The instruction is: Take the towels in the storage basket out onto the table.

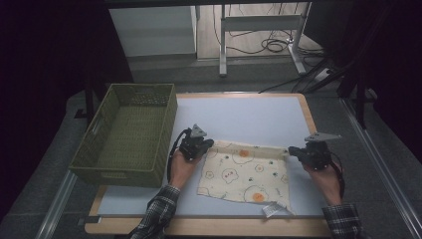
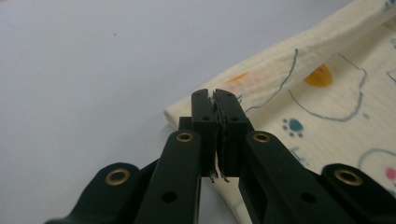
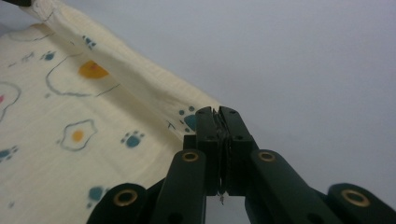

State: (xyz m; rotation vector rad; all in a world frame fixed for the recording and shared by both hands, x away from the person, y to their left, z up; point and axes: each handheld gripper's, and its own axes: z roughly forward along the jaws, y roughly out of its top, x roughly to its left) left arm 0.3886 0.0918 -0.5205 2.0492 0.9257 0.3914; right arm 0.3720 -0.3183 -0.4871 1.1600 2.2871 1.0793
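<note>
Dim room, grey floor (image 1: 164,72), cables (image 1: 271,46)

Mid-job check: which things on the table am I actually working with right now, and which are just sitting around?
In the job:
- patterned cloth, its far corners pinched
- left gripper, shut on the cloth's far left corner
- right gripper, shut on its far right corner

Lying about:
- green woven basket, untouched at the left
- white tag at the cloth's near edge

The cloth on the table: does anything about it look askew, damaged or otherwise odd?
Nothing looks damaged. The cloth lies slightly crooked to the table edge, its far hem raised in a fold between the left gripper and right gripper. A white label sticks out at its near corner.
</note>
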